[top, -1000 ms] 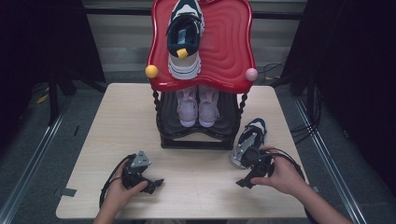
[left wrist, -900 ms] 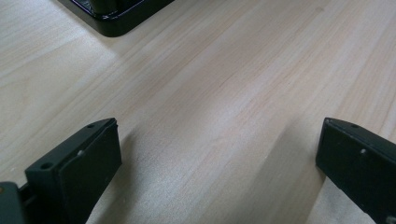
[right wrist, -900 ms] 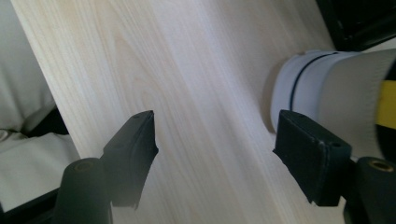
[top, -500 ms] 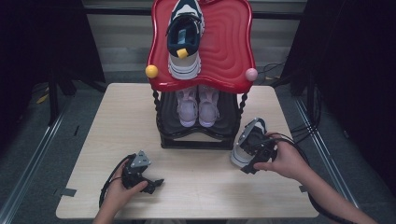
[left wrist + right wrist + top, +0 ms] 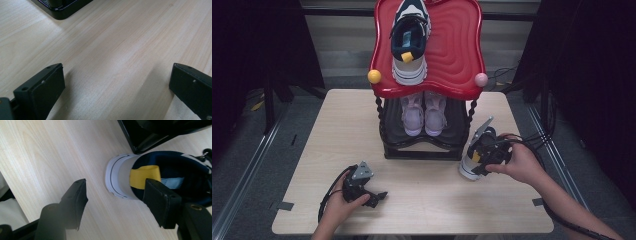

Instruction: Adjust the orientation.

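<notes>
Jaws of the left gripper (image 5: 377, 196) stand wide apart over bare table (image 5: 120, 50), near the front left, with nothing between them. Over on the right, the right gripper (image 5: 116, 202) has jaws that have just been closing, but they do not press on anything. One jaw is at the heel of the dark blue shoe (image 5: 160, 172), by its yellow loop (image 5: 145, 176). That shoe sits on the table just beside the black rack (image 5: 424, 147). Farther back, a red shelf (image 5: 457, 50) holds another shoe (image 5: 410, 40).

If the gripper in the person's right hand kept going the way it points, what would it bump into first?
Most likely the heel of the sneaker on the table: it lies just ahead of the right gripper, between its open jaws, though depth is hard to judge.
</notes>
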Available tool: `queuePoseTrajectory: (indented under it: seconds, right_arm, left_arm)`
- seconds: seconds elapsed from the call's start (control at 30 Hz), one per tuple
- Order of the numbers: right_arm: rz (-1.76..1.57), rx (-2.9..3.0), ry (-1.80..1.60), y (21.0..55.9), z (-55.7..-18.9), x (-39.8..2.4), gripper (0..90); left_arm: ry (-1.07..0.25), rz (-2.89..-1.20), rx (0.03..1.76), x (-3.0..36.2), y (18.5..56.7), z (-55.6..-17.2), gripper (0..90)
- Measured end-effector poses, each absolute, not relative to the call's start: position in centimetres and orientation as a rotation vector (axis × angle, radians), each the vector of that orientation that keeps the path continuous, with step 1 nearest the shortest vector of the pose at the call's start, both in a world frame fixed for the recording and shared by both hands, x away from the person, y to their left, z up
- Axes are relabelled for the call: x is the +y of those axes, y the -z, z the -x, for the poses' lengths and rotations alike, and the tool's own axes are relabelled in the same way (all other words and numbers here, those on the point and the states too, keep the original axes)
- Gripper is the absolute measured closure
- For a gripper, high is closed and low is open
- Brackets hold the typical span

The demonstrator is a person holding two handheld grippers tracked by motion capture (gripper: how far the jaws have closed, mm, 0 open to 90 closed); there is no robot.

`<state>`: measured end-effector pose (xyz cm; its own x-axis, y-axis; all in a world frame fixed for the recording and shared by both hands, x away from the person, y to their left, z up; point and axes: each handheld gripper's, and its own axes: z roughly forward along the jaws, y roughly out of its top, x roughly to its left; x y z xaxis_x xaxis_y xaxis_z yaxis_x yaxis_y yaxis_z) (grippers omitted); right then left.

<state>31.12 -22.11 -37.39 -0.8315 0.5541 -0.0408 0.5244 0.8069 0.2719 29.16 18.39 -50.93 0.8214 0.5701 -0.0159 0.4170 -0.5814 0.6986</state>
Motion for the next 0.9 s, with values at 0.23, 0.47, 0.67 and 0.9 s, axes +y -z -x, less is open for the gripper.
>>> queuePoseTrajectory:
  seconds: [0.23, 0.47, 0.67, 0.9]
  right_arm:
    - [-0.875, 2.813, -0.357, 37.0, -31.6, -22.9, 34.2]
    - [-0.888, 2.83, -0.326, 38.8, -32.8, -23.1, 38.1]
    - [-0.882, 2.843, -0.324, 40.0, -33.5, -23.2, 51.6]
    - [-0.795, 2.865, -0.271, 39.6, -33.2, -23.3, 61.7]
  left_arm:
    - [-0.273, -2.274, 0.719, 18.4, 50.9, -29.2, 0.0]
    - [-0.268, -2.272, 0.722, 18.4, 50.9, -29.2, 0.0]
    - [-0.266, -2.273, 0.724, 18.4, 50.9, -29.1, 0.0]
    - [-0.266, -2.273, 0.723, 18.4, 50.9, -29.2, 0.0]
